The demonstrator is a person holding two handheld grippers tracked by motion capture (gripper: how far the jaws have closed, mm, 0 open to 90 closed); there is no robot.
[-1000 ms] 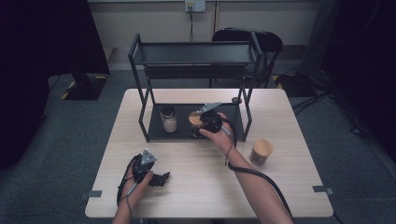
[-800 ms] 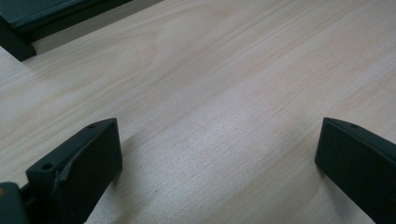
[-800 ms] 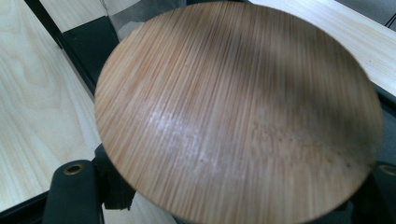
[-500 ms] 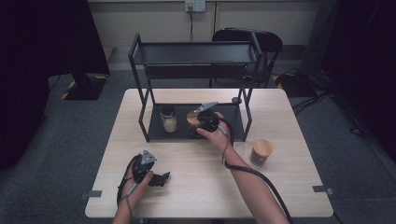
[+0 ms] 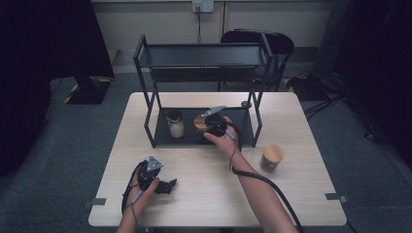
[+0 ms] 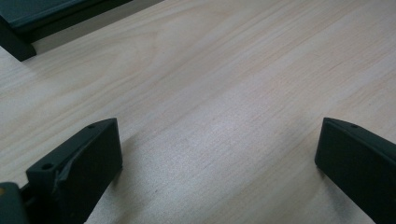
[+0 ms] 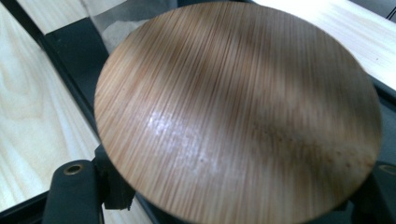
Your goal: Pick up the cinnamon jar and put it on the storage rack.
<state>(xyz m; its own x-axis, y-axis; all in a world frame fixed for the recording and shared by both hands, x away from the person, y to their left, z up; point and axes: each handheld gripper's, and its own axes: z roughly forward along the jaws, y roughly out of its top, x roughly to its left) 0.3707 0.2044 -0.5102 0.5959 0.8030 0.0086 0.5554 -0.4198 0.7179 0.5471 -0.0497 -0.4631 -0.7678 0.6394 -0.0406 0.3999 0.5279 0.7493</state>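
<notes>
Standing on the rack's bottom shelf (image 5: 243, 132), the bamboo-lidded jar (image 5: 199, 123) is the thing in hand: it sits at about the shelf's middle, with the right gripper (image 5: 208, 127) clamped on it from the 5 o'clock side. In the right gripper view the round lid (image 7: 238, 112) faces the camera, with a black jaw at either lower edge of it, so the jaws are drawn in on the jar's body just below the lid. The jar looks upright, its long axis vertical and the lid pointing up.

The step looks like setting the jar into place on the shelf, or just gripping it there to lift it out; the frames don't settle which. If placing, the next move calls for letting the jaws part with the base flat on the shelf, then backing out toward 6 o'clock, low enough to clear the upper shelf (image 5: 204, 54).

At 9 o'clock of this jar stands a second jar (image 5: 175, 124), apart from it. A third jar (image 5: 271, 158) waits on the table (image 5: 311, 194) outside the rack, at 4 o'clock. The left gripper (image 5: 165, 186) rests on the table near its front edge, at 7 o'clock, jaws spread wide over bare wood.
</notes>
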